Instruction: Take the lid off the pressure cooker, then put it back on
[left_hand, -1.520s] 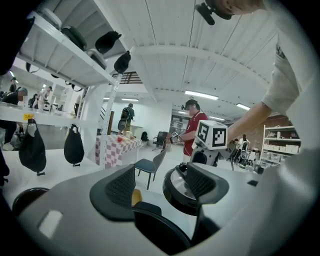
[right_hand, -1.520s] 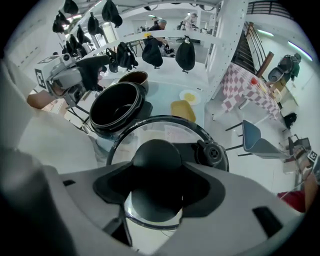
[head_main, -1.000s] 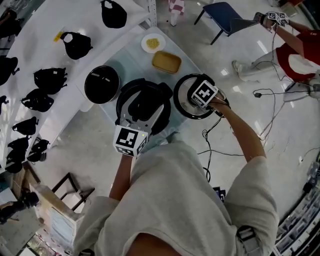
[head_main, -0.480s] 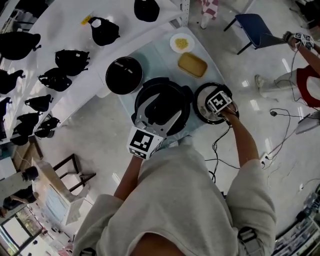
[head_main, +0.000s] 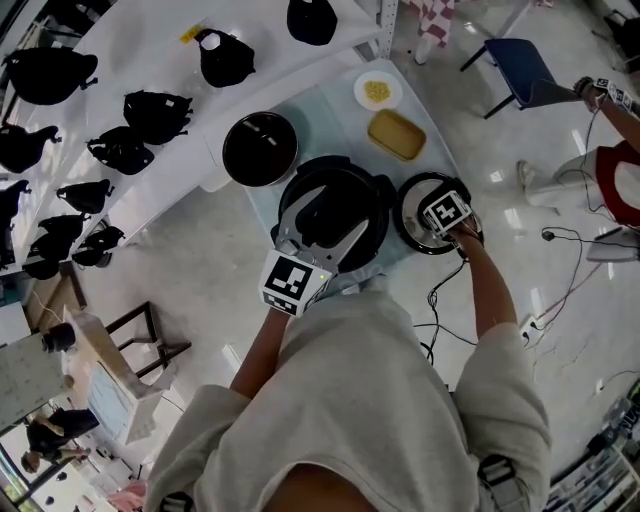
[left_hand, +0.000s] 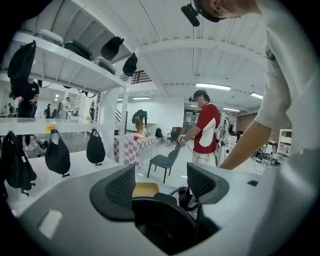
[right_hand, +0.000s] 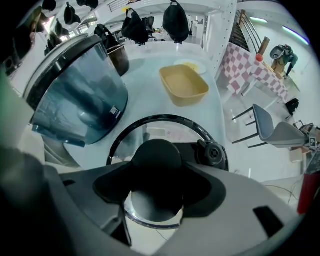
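The black pressure cooker (head_main: 335, 210) stands mid-table in the head view. My left gripper (head_main: 322, 222) reaches over its near side, jaws wide apart. In the left gripper view the left gripper (left_hand: 161, 182) is open, with a rounded black part of the cooker (left_hand: 160, 220) low between the jaws. The glass lid (head_main: 412, 212) with its black rim lies on the table just right of the cooker. My right gripper (head_main: 436, 218) is on top of it. Seen from the right gripper view, the right gripper (right_hand: 156, 172) is closed round the lid's black knob (right_hand: 156, 157), and the lid (right_hand: 165, 122) lies flat beside the cooker's body (right_hand: 80, 95).
A black pot (head_main: 260, 148), a yellow tray (head_main: 396, 134) and a white plate of yellow food (head_main: 377, 92) share the table (head_main: 330, 125). Black bags (head_main: 150, 120) hang along the white shelf at left. Cables (head_main: 440, 300), a blue chair (head_main: 525, 70) and a person in red (head_main: 620, 170) are at right.
The head view has shifted, so everything sits further right and up in the picture. Both grippers keep their places relative to the cooker and the lid.
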